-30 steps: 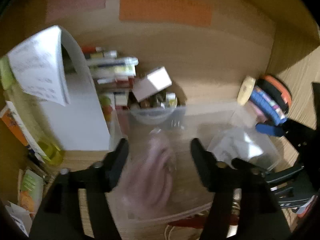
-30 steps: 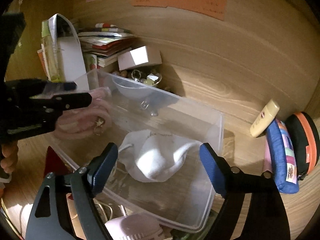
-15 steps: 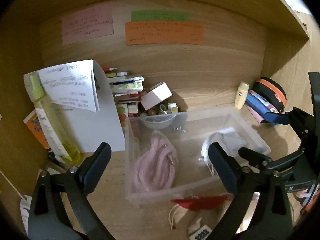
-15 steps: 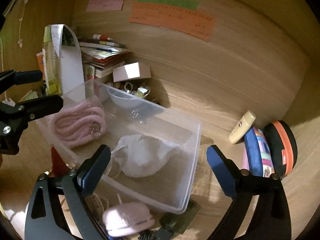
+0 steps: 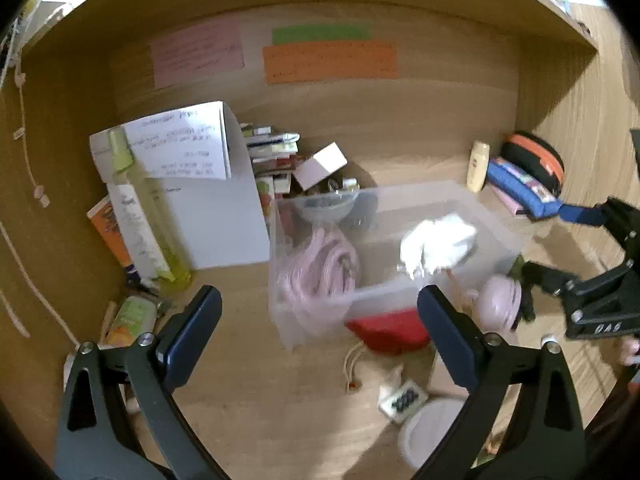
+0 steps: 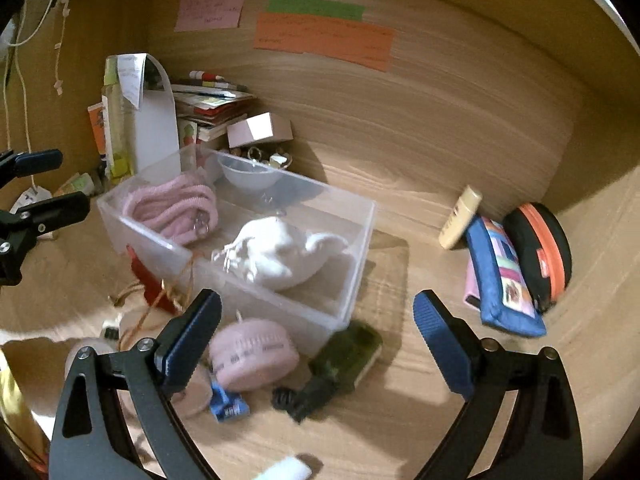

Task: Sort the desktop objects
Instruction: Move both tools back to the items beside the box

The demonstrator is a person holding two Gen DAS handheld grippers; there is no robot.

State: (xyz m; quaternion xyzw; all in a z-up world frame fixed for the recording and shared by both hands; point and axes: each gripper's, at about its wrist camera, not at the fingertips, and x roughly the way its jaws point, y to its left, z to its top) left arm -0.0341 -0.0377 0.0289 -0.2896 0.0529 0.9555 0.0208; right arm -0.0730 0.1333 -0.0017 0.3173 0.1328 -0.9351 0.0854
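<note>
left wrist view: left gripper [image 5: 318, 322] spread wide and empty; coiled pink cord [image 5: 320, 270] lies inside clear plastic bin [image 5: 496, 226]. right wrist view: right gripper [image 6: 316, 330] gaping, empty above round pink case [image 6: 253, 354] on worktop [image 6: 400, 380]; a careless descent could nudge the bin.

Clear plastic bin [image 6: 352, 280] on the wooden desk, holding a coiled pink rope [image 6: 176, 204] at one end and a white pouch [image 6: 280, 256] toward the other. Pink round case [image 6: 252, 354], green item [image 6: 348, 354] and red pouch [image 5: 386, 330] lie just outside its front wall.
</note>
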